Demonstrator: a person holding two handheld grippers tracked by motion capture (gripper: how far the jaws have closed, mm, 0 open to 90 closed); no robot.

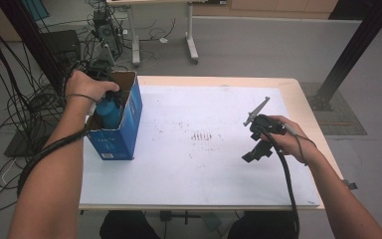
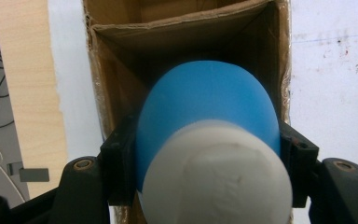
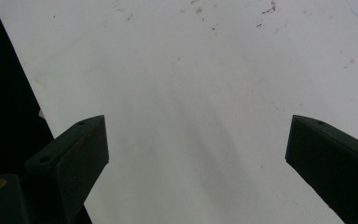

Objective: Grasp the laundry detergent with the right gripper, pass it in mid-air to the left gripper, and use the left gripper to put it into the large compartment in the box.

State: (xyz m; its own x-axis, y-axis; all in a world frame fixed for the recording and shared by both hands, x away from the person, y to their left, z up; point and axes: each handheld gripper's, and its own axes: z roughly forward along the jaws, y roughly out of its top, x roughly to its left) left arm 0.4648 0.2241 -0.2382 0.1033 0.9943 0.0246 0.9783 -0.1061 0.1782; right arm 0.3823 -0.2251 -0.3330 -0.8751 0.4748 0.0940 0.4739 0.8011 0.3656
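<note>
on the left side of the white table (image 1: 199, 164) stands a tall blue cardboard box (image 1: 122, 134) with its top open. the left gripper (image 2: 209, 154) is right over that opening. its two black jaws squeeze a blue bottle with a white cap (image 2: 207, 140), one jaw on each side, so the bottle is held tight. in the high view the bottle (image 1: 108, 110) is at the mouth of the box, its lower part going in and its top part above the rim. in the left gripper view you look past the cap down into the brown inside of the box.

i think the job is to put the bottle in the box, and it looks about half done. the bottle is lined up and partly in. what is left: lower it all the way, let go, and pull the gripper out.

over on the right, the right gripper (image 1: 256, 142) hangs above the bare table, well apart from the box. its jaws are wide open and hold nothing.
</note>
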